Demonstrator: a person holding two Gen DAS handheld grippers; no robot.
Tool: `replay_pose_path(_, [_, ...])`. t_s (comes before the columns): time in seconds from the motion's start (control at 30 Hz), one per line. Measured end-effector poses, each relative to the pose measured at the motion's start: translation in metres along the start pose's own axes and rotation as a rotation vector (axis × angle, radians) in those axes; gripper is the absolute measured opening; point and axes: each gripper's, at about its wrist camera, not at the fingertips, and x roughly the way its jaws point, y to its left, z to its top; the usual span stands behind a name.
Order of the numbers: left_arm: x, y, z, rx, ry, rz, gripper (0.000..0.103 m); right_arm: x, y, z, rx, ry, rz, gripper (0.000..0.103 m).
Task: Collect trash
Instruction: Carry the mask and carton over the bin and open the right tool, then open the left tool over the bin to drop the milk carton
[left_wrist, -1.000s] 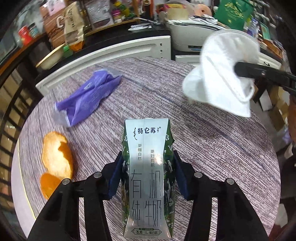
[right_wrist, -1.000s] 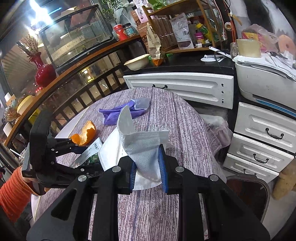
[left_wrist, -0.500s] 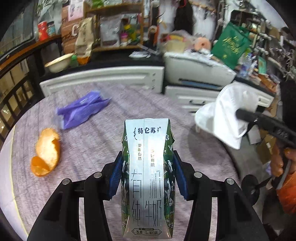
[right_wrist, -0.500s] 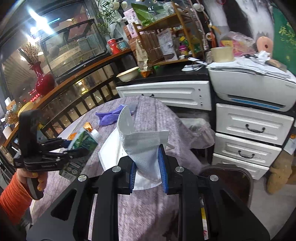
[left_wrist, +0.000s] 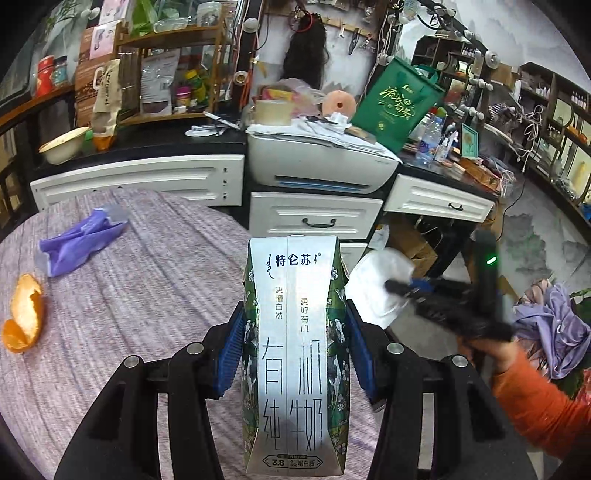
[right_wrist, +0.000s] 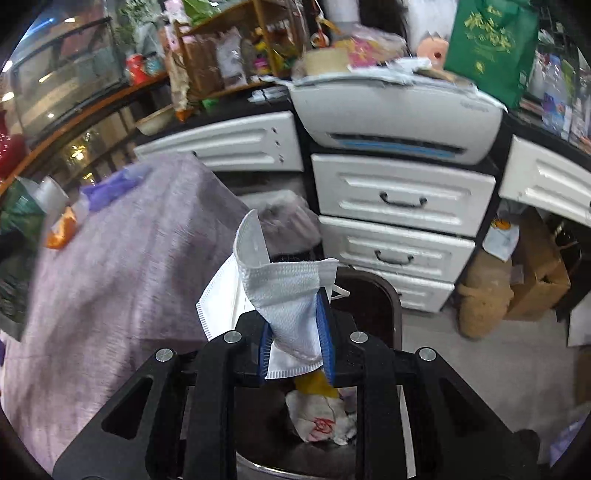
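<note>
My left gripper (left_wrist: 295, 325) is shut on a green and white milk carton (left_wrist: 295, 354) and holds it upright above the round purple-grey table (left_wrist: 147, 295). My right gripper (right_wrist: 295, 328) is shut on a white face mask (right_wrist: 284, 291) and holds it over a dark trash bin (right_wrist: 373, 295) with crumpled trash inside. The right gripper and mask (left_wrist: 376, 280) also show in the left wrist view, off the table's right edge. An orange peel (left_wrist: 24, 321) and a purple wrapper (left_wrist: 81, 240) lie on the table.
White drawers (right_wrist: 399, 206) and a printer (right_wrist: 399, 110) stand behind the bin. Cardboard boxes (right_wrist: 535, 273) sit on the floor at right. A cluttered counter and shelves run along the back.
Both grippers have swung right, off the table toward the drawers. The right gripper with the mask now hangs over the trash bin. The carton stays gripped.
</note>
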Motion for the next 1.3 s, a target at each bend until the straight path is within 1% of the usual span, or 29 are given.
replay_pose_path(0.13, [0.003,-0.01,0.001,0.003,-0.003,-0.015,0.051,0.031,-0.01,-0.017,-0.006,0.06,-0.081,0.023])
replay_pose_path(0.2, [0.005,-0.014,0.001,0.003,-0.005,-0.024,0.051,0.045,-0.015,-0.024,0.014,0.091,-0.089,0.024])
replay_pose_path(0.23, [0.005,-0.015,0.001,0.003,-0.006,-0.026,0.051,0.052,-0.019,-0.028,0.025,0.103,-0.097,0.028])
replay_pose_path(0.3, [0.007,-0.019,0.001,0.004,-0.007,-0.033,0.051,0.063,-0.023,-0.034,0.042,0.123,-0.123,0.047])
replay_pose_path(0.33, [0.007,-0.019,0.0,0.004,-0.007,-0.036,0.051,0.067,-0.026,-0.037,0.055,0.13,-0.137,0.063])
replay_pose_path(0.37, [0.008,-0.02,0.0,0.001,-0.006,-0.039,0.051,0.069,-0.028,-0.041,0.075,0.133,-0.148,0.068])
replay_pose_path(0.5, [0.01,-0.024,0.0,-0.014,-0.012,-0.046,0.051,0.069,-0.037,-0.049,0.145,0.156,-0.124,0.07])
replay_pose_path(0.57, [0.012,-0.028,0.002,-0.022,-0.019,-0.061,0.051,0.062,-0.039,-0.051,0.169,0.15,-0.114,0.071])
replay_pose_path(0.7, [0.018,-0.043,0.003,-0.01,-0.021,-0.085,0.051,0.04,-0.042,-0.053,0.199,0.111,-0.115,0.074])
replay_pose_path(0.83, [0.027,-0.06,0.004,-0.006,-0.007,-0.118,0.051,0.014,-0.052,-0.053,0.245,0.052,-0.145,0.075])
replay_pose_path(0.93, [0.04,-0.074,0.002,-0.002,0.019,-0.137,0.051,-0.004,-0.064,-0.051,0.288,0.015,-0.163,0.075])
replay_pose_path(1.07, [0.063,-0.094,-0.001,0.014,0.067,-0.148,0.051,-0.024,-0.08,-0.048,0.312,-0.016,-0.198,0.076])
replay_pose_path(1.2, [0.089,-0.106,-0.009,0.004,0.122,-0.157,0.051,-0.042,-0.093,-0.049,0.328,-0.04,-0.228,0.076])
replay_pose_path(1.3, [0.111,-0.108,-0.016,-0.013,0.167,-0.155,0.051,-0.05,-0.102,-0.054,0.342,-0.044,-0.244,0.077])
